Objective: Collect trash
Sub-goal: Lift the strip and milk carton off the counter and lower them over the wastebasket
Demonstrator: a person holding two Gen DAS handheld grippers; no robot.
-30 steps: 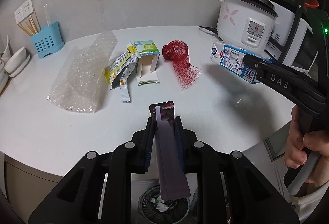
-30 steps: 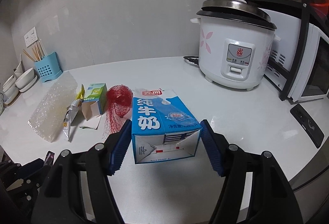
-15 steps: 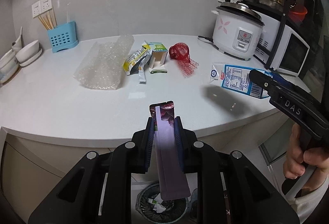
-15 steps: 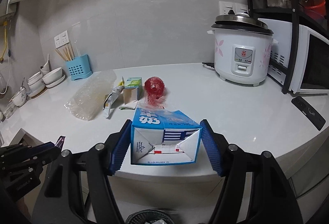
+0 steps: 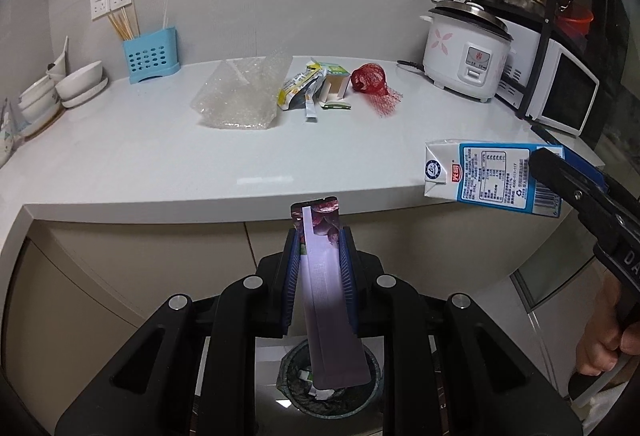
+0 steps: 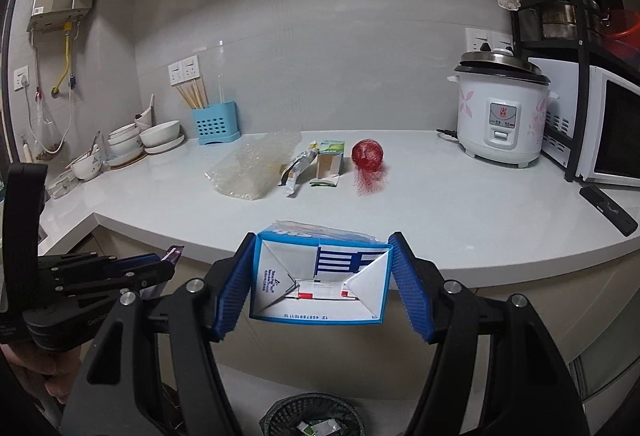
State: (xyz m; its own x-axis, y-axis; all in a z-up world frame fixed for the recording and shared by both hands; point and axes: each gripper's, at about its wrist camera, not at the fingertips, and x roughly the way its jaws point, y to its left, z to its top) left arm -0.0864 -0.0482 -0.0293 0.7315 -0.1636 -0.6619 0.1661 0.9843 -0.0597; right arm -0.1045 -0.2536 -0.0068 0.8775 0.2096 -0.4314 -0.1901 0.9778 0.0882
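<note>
Trash is in both my hands at this moment. My left tongs (image 5: pixel 320 268) are pinched narrow on a long, flat purple foil sachet (image 5: pixel 328 300), which hangs down over the dark mesh waste bin (image 5: pixel 370 382) on the floor. My right tongs (image 6: pixel 320 284) are spread about as wide as the blue-and-white milk carton (image 6: pixel 320 276) they clamp, pads on its two side walls, the folded bottom facing me, held out past the edge of the white desk (image 6: pixel 460 228).

I judge the sachet weightless and limp; gripped near its top, it dangles straight and should drop cleanly once released. The carton looks empty and light, but its walls would buckle under a hard squeeze, so a flat grip across the sides suits it. From the right wrist view the bin sits below and slightly ahead, though its rim is cut off at the frame edge and I cannot be sure the carton is over it.

Left on the desk: a crumpled clear bubble-wrap sheet (image 5: pixel 244 95), a yellow-and-silver snack wrapper (image 5: pixel 298 93), a small opened green-and-white box (image 5: pixel 334 83) and a red net bag (image 5: pixel 370 79). All soft and light; I would pinch each at a raised fold.
</note>
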